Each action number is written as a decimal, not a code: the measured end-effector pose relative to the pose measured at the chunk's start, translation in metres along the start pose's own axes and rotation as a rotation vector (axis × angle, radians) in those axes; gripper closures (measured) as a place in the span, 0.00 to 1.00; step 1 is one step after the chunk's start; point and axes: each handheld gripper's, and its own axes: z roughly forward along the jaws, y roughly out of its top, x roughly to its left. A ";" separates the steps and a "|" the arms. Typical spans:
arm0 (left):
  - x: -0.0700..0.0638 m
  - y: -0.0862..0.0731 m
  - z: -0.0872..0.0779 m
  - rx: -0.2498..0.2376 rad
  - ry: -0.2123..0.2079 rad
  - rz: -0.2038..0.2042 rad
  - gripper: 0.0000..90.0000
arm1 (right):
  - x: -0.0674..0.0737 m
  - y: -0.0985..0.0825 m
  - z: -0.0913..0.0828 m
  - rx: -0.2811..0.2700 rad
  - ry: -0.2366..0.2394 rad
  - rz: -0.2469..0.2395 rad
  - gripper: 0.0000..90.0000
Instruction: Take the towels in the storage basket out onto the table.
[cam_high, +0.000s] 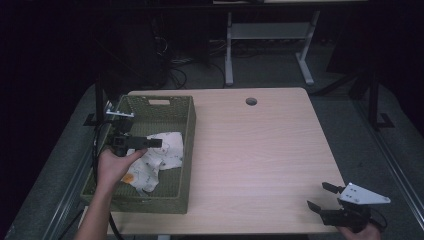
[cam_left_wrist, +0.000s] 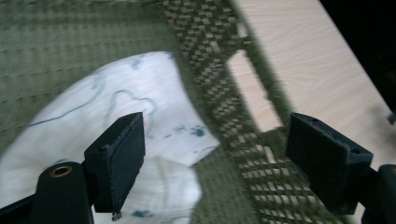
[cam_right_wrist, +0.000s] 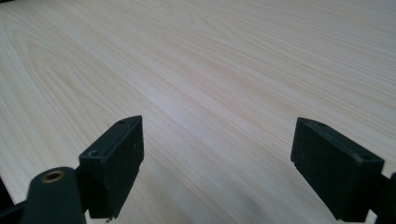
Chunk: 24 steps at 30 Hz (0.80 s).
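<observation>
1. One white cloth printed with dark blue line drawings and orange patches (cam_high: 156, 156) is lying crumpled inside one olive-green woven plastic basket (cam_high: 189, 131), which is sitting on the left part of one pale wood-grain tabletop (cam_high: 260, 150).
2. The left tongs (cam_high: 159, 142) are hovering inside the basket directly over the cloth, pointing toward the basket's right wall, with a hand (cam_high: 114, 166) gripping the handle behind them.
3. In the left gripper view, the left tongs (cam_left_wrist: 215, 154) are standing wide open and gripping nothing. The cloth (cam_left_wrist: 112, 140) is lying beneath and just beyond the near jaw, spreading toward the gap between the jaws, while the far jaw is hanging over the basket's woven wall (cam_left_wrist: 224, 93). Whether the near jaw is touching the cloth cannot be told.
4. The right tongs (cam_high: 320, 196) are resting low over the near right corner of the tabletop, well apart from the basket and the cloth, pointing left.
5. In the right gripper view, the right tongs (cam_right_wrist: 217, 158) are also spread wide open and holding nothing, with bare wood grain (cam_right_wrist: 210, 70) lying between and beyond the jaws.
6. Counting: one cloth, one basket, one tabletop, two pairs of tongs, both open.
</observation>
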 end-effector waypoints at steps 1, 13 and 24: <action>0.004 -0.001 0.001 0.006 0.017 -0.009 0.22 | 0.000 0.000 0.000 0.000 0.000 0.000 0.19; 0.024 -0.004 0.004 0.038 0.134 -0.064 0.22 | 0.001 0.000 0.000 0.002 0.004 -0.002 0.19; 0.038 -0.004 0.019 0.070 0.298 -0.157 0.26 | 0.002 0.000 0.000 0.010 0.009 -0.005 0.19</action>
